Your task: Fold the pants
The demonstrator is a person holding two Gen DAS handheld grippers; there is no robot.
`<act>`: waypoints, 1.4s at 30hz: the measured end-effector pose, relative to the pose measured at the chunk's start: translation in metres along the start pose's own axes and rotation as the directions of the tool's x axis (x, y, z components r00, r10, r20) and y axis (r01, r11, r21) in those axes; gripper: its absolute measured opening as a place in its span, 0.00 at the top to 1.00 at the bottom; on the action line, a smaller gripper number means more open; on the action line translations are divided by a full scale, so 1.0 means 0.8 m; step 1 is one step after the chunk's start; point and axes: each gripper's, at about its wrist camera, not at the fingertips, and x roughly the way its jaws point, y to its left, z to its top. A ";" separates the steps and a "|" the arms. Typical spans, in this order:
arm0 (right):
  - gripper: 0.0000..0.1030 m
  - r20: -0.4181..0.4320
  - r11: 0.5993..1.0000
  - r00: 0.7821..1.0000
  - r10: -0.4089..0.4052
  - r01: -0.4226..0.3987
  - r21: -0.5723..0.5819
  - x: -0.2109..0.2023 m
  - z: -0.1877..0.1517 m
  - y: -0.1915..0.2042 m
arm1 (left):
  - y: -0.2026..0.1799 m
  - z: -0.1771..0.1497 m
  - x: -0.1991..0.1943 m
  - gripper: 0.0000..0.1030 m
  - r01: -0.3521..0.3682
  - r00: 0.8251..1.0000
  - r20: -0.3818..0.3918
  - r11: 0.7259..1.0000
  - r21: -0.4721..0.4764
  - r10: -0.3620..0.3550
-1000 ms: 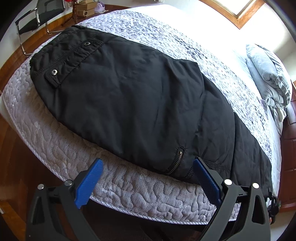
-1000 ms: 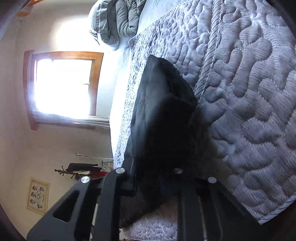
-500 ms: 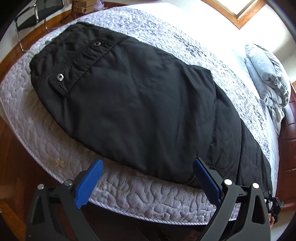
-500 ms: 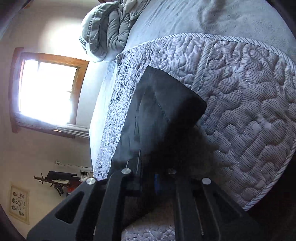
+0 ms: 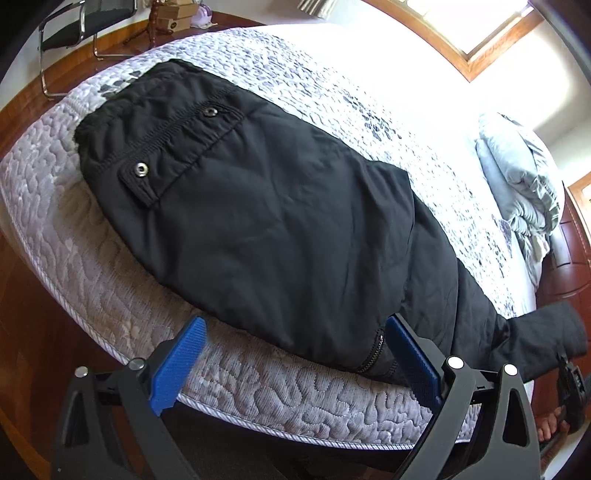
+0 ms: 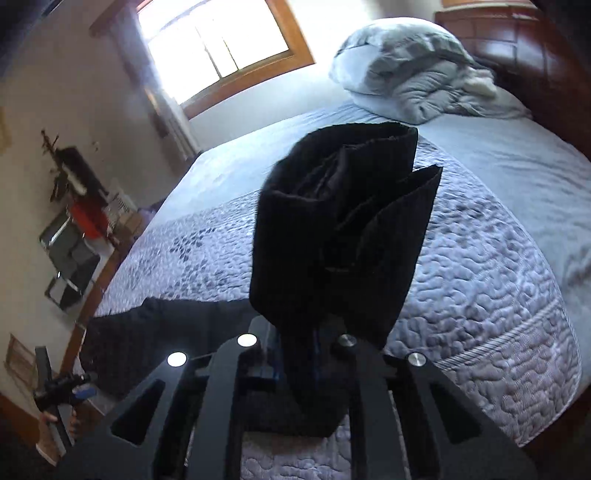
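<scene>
Black pants lie folded lengthwise on the quilted bed, waistband with two snaps at the far left, legs running right. My left gripper is open with blue pads, hovering over the bed's near edge by the zipper. My right gripper is shut on the pant leg cuffs and holds them lifted above the bed. The lifted cuff end also shows at the right in the left wrist view.
A grey bundled duvet lies at the head of the bed by a dark wood headboard. A metal chair and boxes stand on the wood floor beyond the foot. A window is on the far wall.
My right gripper has lifted the leg cuffs off the bed and swung up. My left gripper has drifted a little, still open.
</scene>
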 end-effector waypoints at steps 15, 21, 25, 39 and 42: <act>0.89 -0.364 0.879 0.929 -0.074 -0.111 -0.464 0.142 -0.124 0.204 | 0.042 -0.006 -0.030 0.05 0.009 0.999 0.039 0.998 -0.056 -0.007; 0.88 -0.364 0.809 0.925 -0.108 -0.131 -0.573 0.141 -0.158 0.221 | 0.048 -0.008 -0.025 0.05 0.008 0.999 0.031 0.998 -0.067 -0.006; 0.84 -0.392 0.797 0.917 -0.067 -0.187 -0.574 0.135 -0.163 0.216 | 0.048 -0.010 -0.020 0.05 0.017 1.000 0.023 0.997 -0.073 -0.015; 0.48 -0.474 0.851 0.863 0.177 -0.377 -0.367 0.107 -0.160 0.202 | 0.050 -0.014 -0.008 0.05 0.028 1.000 0.007 0.996 -0.086 -0.027; 0.48 -0.413 0.884 0.894 0.177 -0.328 -0.332 0.098 -0.146 0.202 | 0.059 -0.013 -0.007 0.05 0.034 0.999 0.009 0.993 -0.111 -0.033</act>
